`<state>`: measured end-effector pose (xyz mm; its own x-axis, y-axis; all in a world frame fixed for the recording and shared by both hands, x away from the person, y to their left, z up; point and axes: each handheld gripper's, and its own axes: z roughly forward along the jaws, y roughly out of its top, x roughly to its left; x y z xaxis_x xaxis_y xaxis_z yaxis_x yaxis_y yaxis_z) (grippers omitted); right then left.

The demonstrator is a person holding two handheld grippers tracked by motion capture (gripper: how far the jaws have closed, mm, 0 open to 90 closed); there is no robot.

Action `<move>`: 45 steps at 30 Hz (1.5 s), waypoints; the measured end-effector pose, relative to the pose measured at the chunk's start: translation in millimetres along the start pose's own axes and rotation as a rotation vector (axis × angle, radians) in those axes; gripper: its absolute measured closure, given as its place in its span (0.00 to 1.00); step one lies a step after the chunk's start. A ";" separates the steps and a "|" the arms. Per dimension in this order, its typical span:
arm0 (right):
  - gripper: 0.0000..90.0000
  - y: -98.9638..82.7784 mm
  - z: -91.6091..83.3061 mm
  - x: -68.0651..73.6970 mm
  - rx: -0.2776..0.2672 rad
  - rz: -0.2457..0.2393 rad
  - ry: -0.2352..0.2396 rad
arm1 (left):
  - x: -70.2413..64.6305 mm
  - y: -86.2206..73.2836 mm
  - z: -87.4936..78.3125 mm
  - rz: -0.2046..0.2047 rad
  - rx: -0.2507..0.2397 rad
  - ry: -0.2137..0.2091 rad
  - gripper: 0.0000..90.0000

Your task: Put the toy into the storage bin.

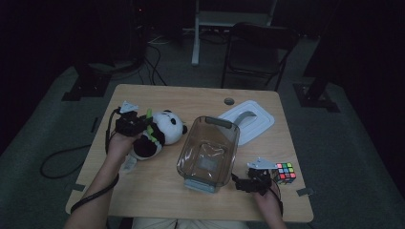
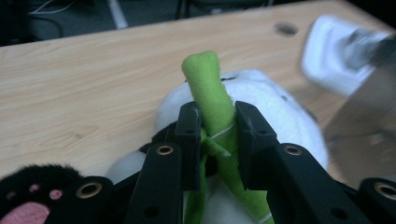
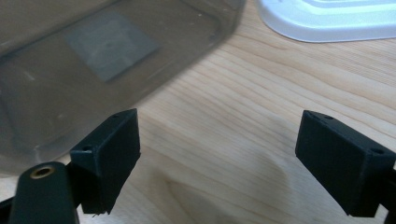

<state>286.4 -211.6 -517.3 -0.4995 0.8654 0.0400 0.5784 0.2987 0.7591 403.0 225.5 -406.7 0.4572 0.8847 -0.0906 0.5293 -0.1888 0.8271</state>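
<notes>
The left gripper [image 2: 215, 135] has its two black jaws nearly together, pinching the green fabric bamboo stalk [image 2: 208, 88] of the black-and-white plush panda toy [image 1: 160, 131]; the stalk's rounded tip sticks up past the pads toward twelve o'clock, and its lower length runs down between the jaws. In the high view the panda lies on the light wooden table [image 1: 157, 176] at about nine o'clock from the clear rectangular plastic container [image 1: 208, 151], head toward it. The right gripper [image 3: 219, 161] holds its jaws wide apart over bare wood with nothing between them. The container's wall lies at its ten o'clock, and the white plastic lid [image 3: 327, 18] at one o'clock. In the high view a multicoloured puzzle cube [image 1: 285, 171] sits just beside this gripper at three o'clock
</notes>
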 end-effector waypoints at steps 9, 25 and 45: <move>0.15 2.8 5.2 13.1 -0.004 -0.038 0.060 | -2.6 12.6 -26.3 -0.018 -0.071 -0.035 0.83; 0.15 19.0 23.6 37.3 -0.008 -0.094 0.085 | -12.5 37.8 -60.2 -0.019 -0.171 -0.032 0.82; 0.13 62.2 64.8 107.5 -0.020 -0.170 0.161 | -43.1 67.5 -66.3 0.005 -0.217 -0.072 0.82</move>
<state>310.4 -74.0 -507.9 -0.6860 0.7275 0.0126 0.4651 0.4250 0.7766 371.7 202.8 -310.2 0.5135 0.8498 -0.1191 0.3641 -0.0901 0.9270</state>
